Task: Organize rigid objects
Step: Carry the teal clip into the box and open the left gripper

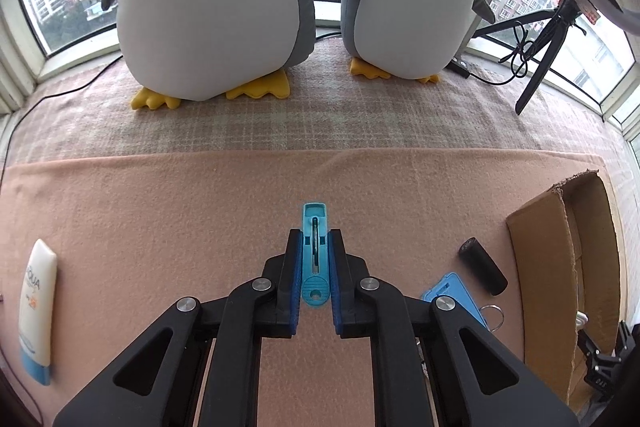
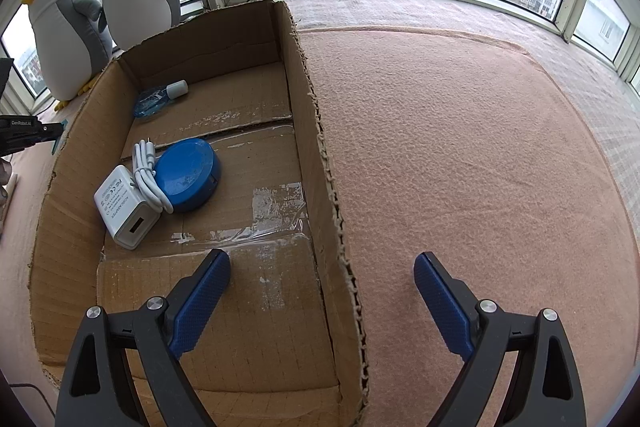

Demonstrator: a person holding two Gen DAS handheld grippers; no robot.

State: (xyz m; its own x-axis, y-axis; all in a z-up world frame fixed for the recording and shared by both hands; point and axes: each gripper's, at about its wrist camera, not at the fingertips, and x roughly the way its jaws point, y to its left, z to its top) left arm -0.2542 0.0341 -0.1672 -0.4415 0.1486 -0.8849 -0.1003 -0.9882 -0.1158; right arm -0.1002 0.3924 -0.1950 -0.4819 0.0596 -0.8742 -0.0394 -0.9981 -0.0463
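Note:
My left gripper is shut on a slim light blue plastic cutter, which lies lengthwise between the blue pads over the pink blanket. To its right lie a black cylinder and a blue card with a key ring; a white sunscreen tube lies at far left. My right gripper stands open and holds nothing, its fingers on either side of the right wall of the cardboard box. Inside the box are a white charger with its cable, a blue round disc and a small blue item with a white cap.
Two plush penguins stand on the plaid cloth by the window behind the blanket. A black tripod with cables stands at the back right. The box's edge is at the right in the left wrist view. Pink blanket stretches right of the box.

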